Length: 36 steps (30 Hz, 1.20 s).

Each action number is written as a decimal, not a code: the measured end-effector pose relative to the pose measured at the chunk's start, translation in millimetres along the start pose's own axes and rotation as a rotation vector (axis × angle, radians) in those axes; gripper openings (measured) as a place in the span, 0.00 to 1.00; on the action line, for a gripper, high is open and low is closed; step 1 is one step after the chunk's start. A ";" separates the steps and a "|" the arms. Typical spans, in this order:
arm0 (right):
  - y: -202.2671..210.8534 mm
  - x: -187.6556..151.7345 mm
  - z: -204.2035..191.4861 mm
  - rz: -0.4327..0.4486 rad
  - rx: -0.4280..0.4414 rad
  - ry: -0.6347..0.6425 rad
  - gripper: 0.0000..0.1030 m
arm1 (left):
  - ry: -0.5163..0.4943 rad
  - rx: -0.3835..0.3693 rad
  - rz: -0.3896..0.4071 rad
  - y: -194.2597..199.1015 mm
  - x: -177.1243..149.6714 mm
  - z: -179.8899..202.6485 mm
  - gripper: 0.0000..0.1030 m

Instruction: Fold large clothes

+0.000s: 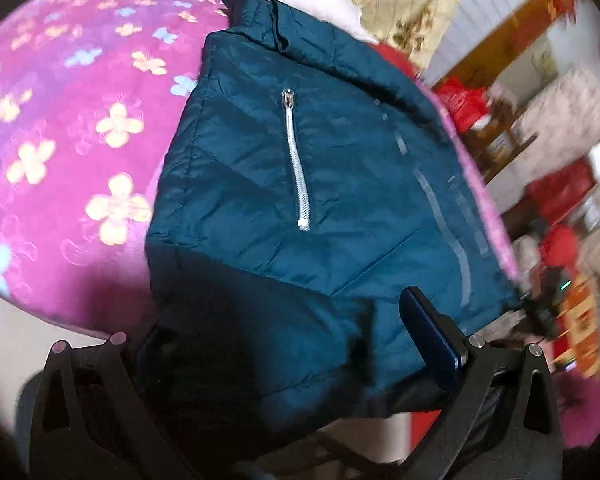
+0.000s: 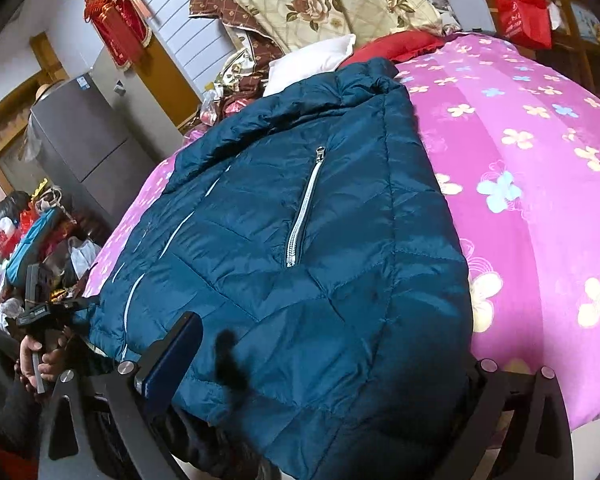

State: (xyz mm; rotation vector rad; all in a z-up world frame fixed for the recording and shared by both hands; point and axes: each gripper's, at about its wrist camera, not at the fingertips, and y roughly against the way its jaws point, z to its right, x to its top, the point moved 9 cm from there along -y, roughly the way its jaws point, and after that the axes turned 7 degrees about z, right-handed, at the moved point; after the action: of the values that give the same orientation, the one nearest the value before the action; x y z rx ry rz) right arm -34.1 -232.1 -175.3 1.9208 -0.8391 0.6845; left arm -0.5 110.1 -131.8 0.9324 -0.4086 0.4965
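Here, in the left wrist view, a blue puffy jacket (image 1: 300, 184) lies on a bed with a pink flower blanket (image 1: 60, 120), close to the blanket's right edge. A silver zipper (image 1: 298, 164) runs down its front. The left gripper (image 1: 296, 360) has its jaws spread wide, and the near hem of the jacket sits between them. I cannot tell if they pinch it.

In the right wrist view, the jacket (image 2: 284, 232) lies along the left edge of the blanket (image 2: 520, 184), collar toward the white pillow (image 2: 312, 60). The right gripper (image 2: 324, 368) has spread jaws around the near hem. The left gripper (image 2: 40, 308) is at the jacket's left corner, held by a hand (image 2: 40, 356)
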 end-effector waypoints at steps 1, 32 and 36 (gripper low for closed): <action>0.5 -0.9 -0.6 0.001 -0.001 0.001 1.00 | 0.044 -0.037 0.004 1.4 2.4 -1.5 0.99; -1.9 4.7 8.0 0.110 0.006 -0.089 0.62 | 0.086 -0.053 0.045 -7.1 2.6 -2.2 0.53; -3.1 4.4 11.9 0.080 -0.026 -0.095 0.47 | 0.088 -0.032 0.078 -7.7 3.3 1.0 0.55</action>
State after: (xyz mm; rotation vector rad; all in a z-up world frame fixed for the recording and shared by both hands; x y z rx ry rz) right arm -27.6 -242.8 -178.8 1.9172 -0.9843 0.6307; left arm 6.4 106.1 -134.5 0.8633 -0.3728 0.5983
